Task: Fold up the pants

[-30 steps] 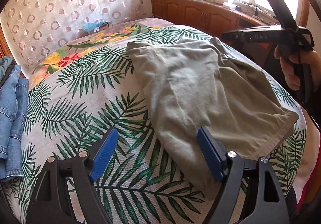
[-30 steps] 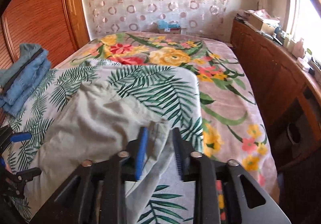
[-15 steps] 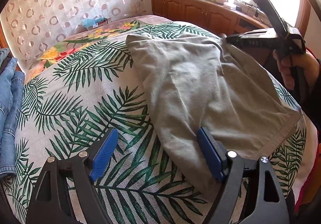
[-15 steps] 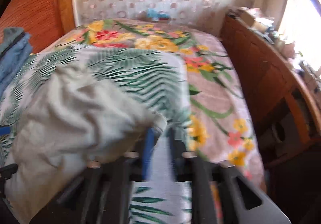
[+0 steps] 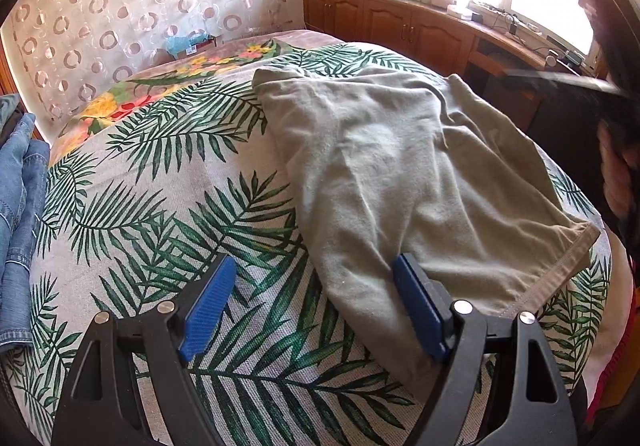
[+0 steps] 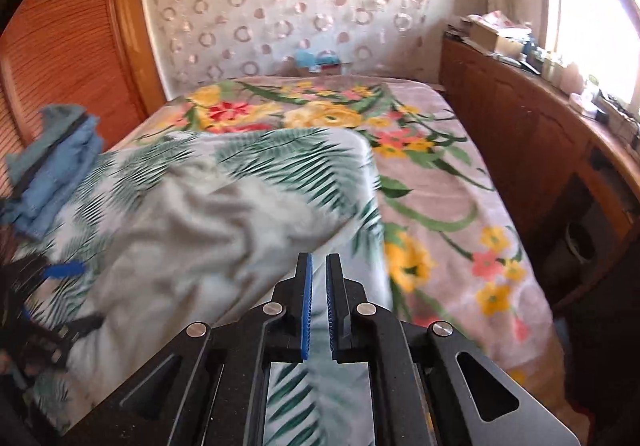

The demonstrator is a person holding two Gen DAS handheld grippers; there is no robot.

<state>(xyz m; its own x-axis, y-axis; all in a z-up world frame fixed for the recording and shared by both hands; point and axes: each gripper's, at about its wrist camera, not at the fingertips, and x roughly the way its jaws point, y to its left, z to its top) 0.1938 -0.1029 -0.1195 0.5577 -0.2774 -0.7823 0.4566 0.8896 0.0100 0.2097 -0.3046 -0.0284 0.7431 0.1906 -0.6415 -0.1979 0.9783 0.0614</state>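
Left-wrist view first: far off to the left of the left hand-held gripper (image 5: 310,310), a stack of denim (image 5: 18,206) at the bed's edge, folded as far as can be told. Jaws of that gripper spread wide and clamping nothing, right pad (image 5: 418,310) touching the near edge of the grey-green pants (image 5: 400,174). Pants lying just ahead and to the right on the palm-leaf bedspread (image 5: 160,214), doubled over but rumpled, hem toward the near right corner; judged partly folded, with smoothing and at least one more fold left. Right-wrist view next, blurred: right hand-held gripper (image 6: 318,310) with jaws nearly together after just closing, no cloth between them, pants (image 6: 192,246) ahead and to its left.
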